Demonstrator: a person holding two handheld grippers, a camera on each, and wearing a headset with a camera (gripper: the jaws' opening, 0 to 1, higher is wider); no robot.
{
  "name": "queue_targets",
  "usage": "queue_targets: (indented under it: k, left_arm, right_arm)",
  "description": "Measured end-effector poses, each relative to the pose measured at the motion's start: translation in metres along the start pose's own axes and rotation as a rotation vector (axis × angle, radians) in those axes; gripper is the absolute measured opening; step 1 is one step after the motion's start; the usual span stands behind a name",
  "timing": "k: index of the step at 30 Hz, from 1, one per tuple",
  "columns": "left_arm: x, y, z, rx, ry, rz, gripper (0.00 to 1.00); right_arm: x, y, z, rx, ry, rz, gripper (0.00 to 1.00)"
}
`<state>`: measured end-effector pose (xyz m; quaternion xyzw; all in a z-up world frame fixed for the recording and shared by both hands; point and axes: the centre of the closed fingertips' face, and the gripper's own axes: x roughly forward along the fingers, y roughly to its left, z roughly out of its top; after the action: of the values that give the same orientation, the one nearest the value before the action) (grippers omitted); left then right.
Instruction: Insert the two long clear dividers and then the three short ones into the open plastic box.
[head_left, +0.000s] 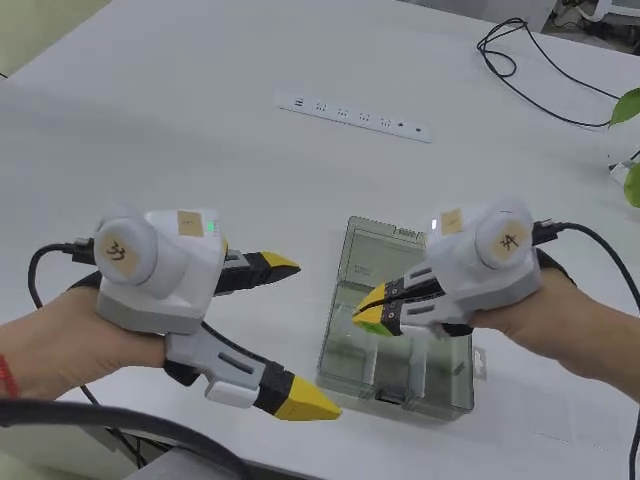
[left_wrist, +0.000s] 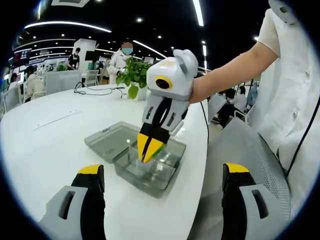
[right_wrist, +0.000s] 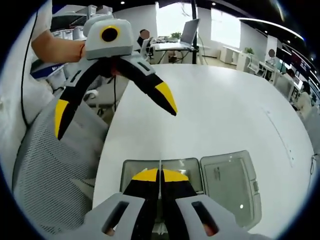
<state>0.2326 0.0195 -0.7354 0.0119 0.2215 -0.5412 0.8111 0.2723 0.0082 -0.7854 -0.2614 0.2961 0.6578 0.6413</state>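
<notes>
The open clear plastic box (head_left: 345, 345) lies near the table's front edge, its lid (head_left: 385, 245) folded flat behind it. Clear dividers (head_left: 375, 357) stand inside it. My right gripper (head_left: 366, 312) hangs over the box's near half with its jaws together on a thin clear divider, seen edge-on in the right gripper view (right_wrist: 160, 166). My left gripper (head_left: 295, 335) waits wide open just left of the box, holding nothing. In the left gripper view, the right gripper (left_wrist: 149, 150) points down into the box (left_wrist: 150, 175). The right gripper view shows the left gripper (right_wrist: 114, 109) spread above the box (right_wrist: 131, 170).
A white power strip (head_left: 352, 115) lies across the table further back. A black cable (head_left: 540, 75) loops at the far right beside plant leaves (head_left: 630, 110). A grey mesh chair (left_wrist: 245, 145) stands at the table's near edge. People stand in the room behind.
</notes>
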Motion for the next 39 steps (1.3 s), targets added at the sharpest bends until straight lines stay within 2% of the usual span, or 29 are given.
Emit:
queue_targets:
  k: [10, 17, 31, 39]
  left_arm:
    - [0.0, 0.0, -0.001, 0.0, 0.002, -0.003, 1.0]
    - [0.0, 0.0, -0.002, 0.004, 0.008, -0.008, 1.0]
    - [-0.002, -0.001, -0.006, 0.006, 0.021, -0.007, 1.0]
    - [-0.002, -0.001, -0.004, 0.006, 0.018, -0.004, 1.0]
  right_arm:
    - [0.01, -0.001, -0.007, 0.007, 0.036, 0.005, 0.02]
    - [0.018, -0.001, -0.012, -0.002, 0.085, 0.011, 0.02]
    - [0.026, 0.0, -0.019, -0.049, 0.152, 0.01, 0.02]
    - [0.024, 0.0, -0.019, -0.05, 0.153, 0.001, 0.03]
